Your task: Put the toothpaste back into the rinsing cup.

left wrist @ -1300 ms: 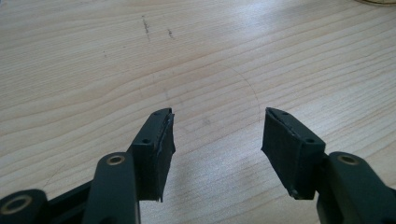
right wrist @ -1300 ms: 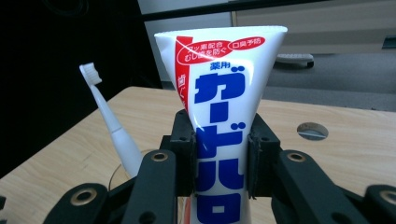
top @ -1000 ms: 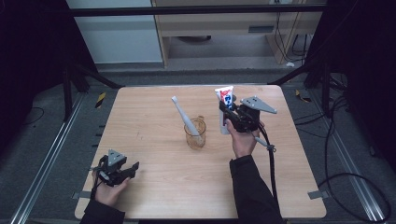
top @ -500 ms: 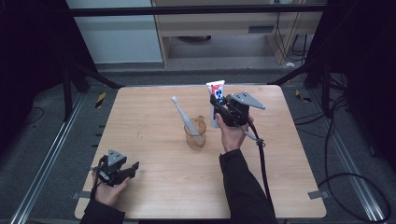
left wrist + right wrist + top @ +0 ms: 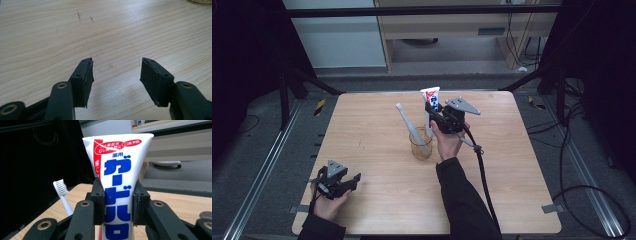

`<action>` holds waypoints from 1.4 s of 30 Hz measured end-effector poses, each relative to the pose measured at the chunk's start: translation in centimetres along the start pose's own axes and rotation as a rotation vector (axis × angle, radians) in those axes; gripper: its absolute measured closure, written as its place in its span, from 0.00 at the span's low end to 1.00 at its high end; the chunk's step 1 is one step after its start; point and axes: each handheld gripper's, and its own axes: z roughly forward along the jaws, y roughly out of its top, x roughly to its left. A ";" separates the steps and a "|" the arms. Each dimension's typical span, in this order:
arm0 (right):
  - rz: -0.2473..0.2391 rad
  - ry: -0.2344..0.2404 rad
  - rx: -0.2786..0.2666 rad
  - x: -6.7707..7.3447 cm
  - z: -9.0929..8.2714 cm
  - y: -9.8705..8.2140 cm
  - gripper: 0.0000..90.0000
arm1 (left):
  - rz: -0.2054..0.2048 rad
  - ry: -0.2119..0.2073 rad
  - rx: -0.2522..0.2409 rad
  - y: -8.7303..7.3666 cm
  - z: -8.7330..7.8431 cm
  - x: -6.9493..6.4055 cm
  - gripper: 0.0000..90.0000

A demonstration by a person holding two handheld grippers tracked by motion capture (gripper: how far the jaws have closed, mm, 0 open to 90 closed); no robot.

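Nearest me, lower left of the high view: my left gripper [image 5: 337, 181], jaws spread over bare tabletop [image 5: 377, 200], holding nothing. Mid frame: amber glass cup [image 5: 420, 146] with a white toothbrush [image 5: 408, 125] leaning out toward the upper left. Just behind it, my right gripper [image 5: 437, 114], jaws pinching a toothpaste tube [image 5: 119, 195] upright by its middle, wide crimped end up. I judge the tube is headed into the cup. Risks: the tube's lower end clipping the rim and tipping the cup, or crowding the toothbrush out.
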 end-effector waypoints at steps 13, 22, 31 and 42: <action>-0.011 0.022 0.021 1.0 1.7 -1.6 0.77 | 0.002 0.000 0.000 0.0 0.0 0.0 0.48; -0.030 0.021 0.053 1.2 2.4 -3.2 0.77 | 0.003 0.000 0.001 0.0 0.0 0.0 0.48; -0.045 0.014 0.057 1.0 2.3 -4.3 0.76 | 0.003 0.002 0.001 0.0 0.0 0.0 0.48; -0.088 0.016 0.034 1.2 1.6 -4.8 0.76 | 0.004 0.003 0.002 0.0 0.0 0.0 0.48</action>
